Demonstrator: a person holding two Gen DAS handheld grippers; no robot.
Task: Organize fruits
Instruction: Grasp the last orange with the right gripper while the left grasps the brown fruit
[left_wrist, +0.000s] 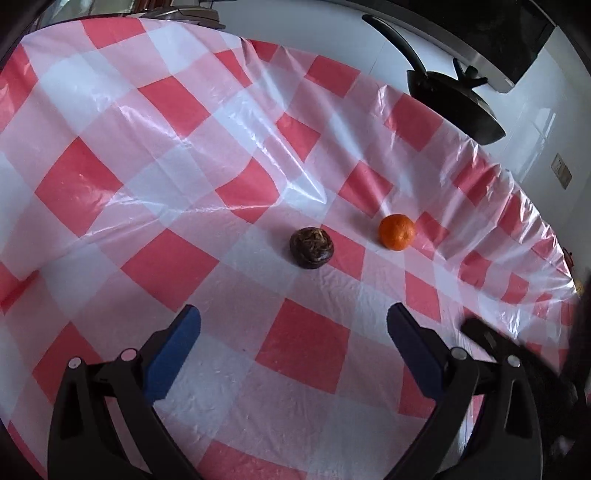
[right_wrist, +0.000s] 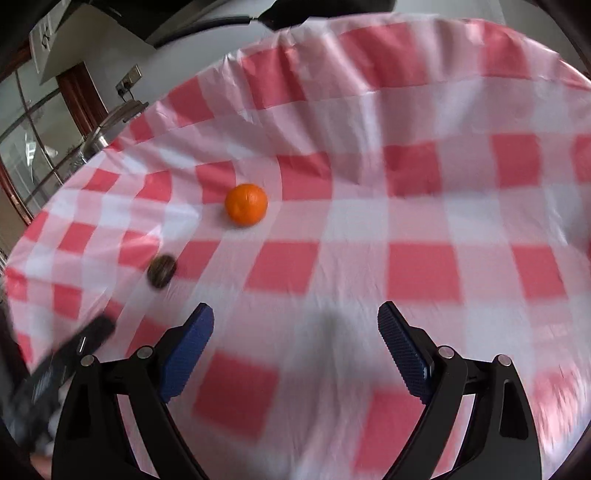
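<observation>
Bench (left_wrist: 110, 92) carries a red-and-white checked plastic cloth (left_wrist: 303, 347), wrinkled and glossy toward the far edge. Left hand-held gripper (left_wrist: 293, 317): both blue pads spread wide, nothing between them, held above the cloth. Left wrist view: dark brown round fruit (left_wrist: 311, 247) at 12 o'clock from the gripper, well ahead of the fingertips, resting on the cloth. Orange (left_wrist: 397, 232) just beside it at its 3 o'clock, the two apart, not touching. Black pan (left_wrist: 458, 103) with a long handle sits off the bench edge at 1 o'clock, against a white wall. Right hand-held gripper (right_wrist: 295, 317): pads likewise spread wide, empty, above the cloth; this view is motion-blurred. Right wrist view: orange (right_wrist: 246, 204) at 11 o'clock from the gripper, well ahead of the tips; dark fruit (right_wrist: 161, 270) at 10 o'clock, nearer the left pad, details too blurred to read. Part of the left gripper's black body shows at the lower left edge of the right view; part of the right gripper's body shows at the lower right of the left view. Both fruits lie loose on the cloth, neither touched by a gripper.
</observation>
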